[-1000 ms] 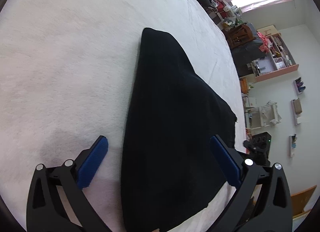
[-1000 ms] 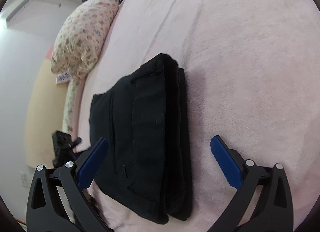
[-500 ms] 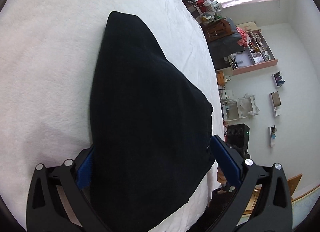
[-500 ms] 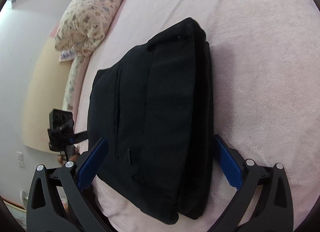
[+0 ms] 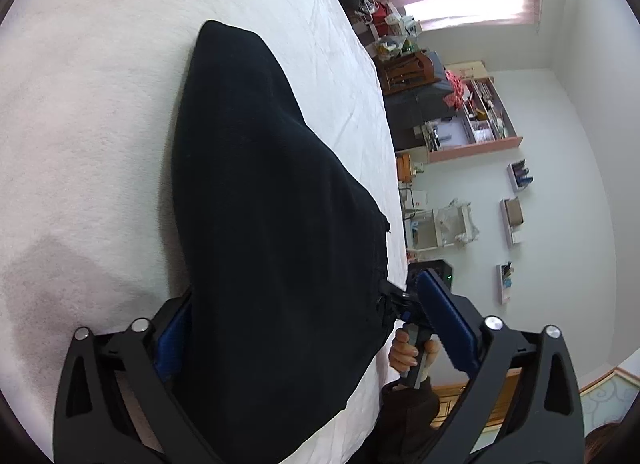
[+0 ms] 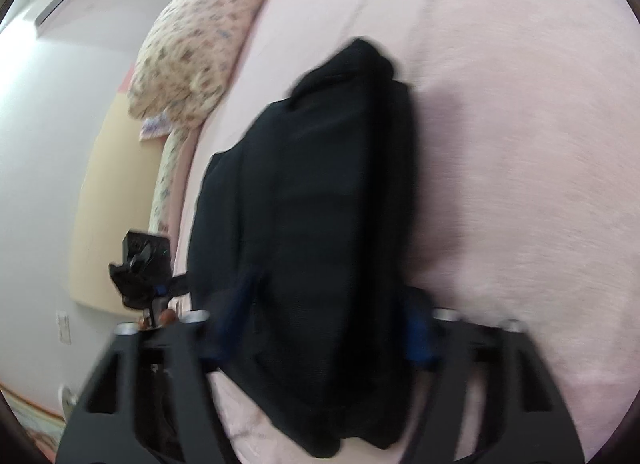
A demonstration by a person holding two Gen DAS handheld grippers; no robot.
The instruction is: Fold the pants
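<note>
1. The pants (image 5: 272, 232), black and folded into a thick bundle, are lying on the bed (image 5: 88, 111), reaching straight ahead of the left gripper (image 5: 304, 324) to a rounded far end.
2. The left gripper is standing wide open, its two blue pads spread to either side of the near end of the pants.
3. The left pad of that gripper is sitting mostly hidden behind the cloth edge, while the right pad (image 5: 444, 324) is hanging just clear of the cloth, beyond the bed's edge.
4. The pants are filling the space between those fingers, and whether the cloth is touching the right pad cannot be told.
5. Past the right pad, a hand (image 5: 408, 352) is gripping the handle of the other tool.
6. In the right wrist view, which is blurred, the pants (image 6: 320, 232) are lying directly ahead of the right gripper (image 6: 324, 332), showing stacked layers along their right side.
7. The right gripper is also spread apart, its pads flanking the near end of the bundle; the right pad (image 6: 418, 340) is showing just beside the stacked edge, the left one smeared against the cloth.
8. Whether the right gripper's pads are pressing on the cloth cannot be told through the blur.
9. To the left of the right gripper, beyond the bed's edge, the left tool's camera block is showing.
10. Far ahead and to the left, a floral pillow (image 6: 196, 51) is resting at the bed's end.
</note>
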